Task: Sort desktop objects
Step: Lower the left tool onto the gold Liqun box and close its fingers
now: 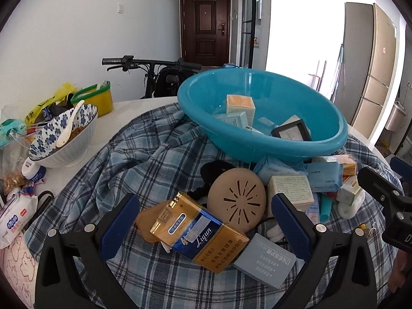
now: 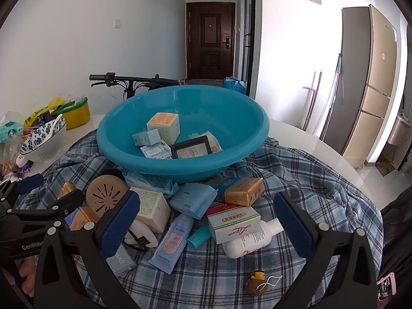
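Sorting mid-way: both claws gape empty, left claw (image 1: 206,221) astride the cigarette pack (image 1: 199,230), next closing to lift it into the basin (image 1: 257,141).

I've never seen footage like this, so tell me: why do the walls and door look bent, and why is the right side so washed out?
Left wrist view: a fisheye lens bows the door and fridge, corners go black, and daylight blows the wall beside the fridge to white. Right wrist view: same bending and dark corners, glare on the floor at right, while the basin and nearby boxes stay sharp.
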Motion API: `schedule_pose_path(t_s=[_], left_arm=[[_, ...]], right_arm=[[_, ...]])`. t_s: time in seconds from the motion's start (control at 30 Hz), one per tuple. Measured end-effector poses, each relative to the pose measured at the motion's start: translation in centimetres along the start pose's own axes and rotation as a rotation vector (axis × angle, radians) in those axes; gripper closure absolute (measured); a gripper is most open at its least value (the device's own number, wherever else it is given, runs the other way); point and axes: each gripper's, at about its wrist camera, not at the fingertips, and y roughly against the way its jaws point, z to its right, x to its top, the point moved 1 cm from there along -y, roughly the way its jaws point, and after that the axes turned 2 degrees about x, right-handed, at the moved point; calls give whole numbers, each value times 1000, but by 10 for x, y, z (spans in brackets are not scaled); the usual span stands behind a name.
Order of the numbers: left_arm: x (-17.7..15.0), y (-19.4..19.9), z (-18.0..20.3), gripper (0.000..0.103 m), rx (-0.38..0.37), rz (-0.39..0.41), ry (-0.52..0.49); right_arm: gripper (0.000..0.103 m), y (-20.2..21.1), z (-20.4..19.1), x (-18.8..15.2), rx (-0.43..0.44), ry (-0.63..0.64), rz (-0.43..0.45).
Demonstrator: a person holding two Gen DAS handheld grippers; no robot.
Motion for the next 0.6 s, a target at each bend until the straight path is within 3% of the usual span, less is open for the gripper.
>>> schedule_pose_path(t_s=[0.6], left_arm=[[-16,-50,-4,0,32,-156,3]], right_arm=[[0,-24,-2,-7,7,-8,-49]])
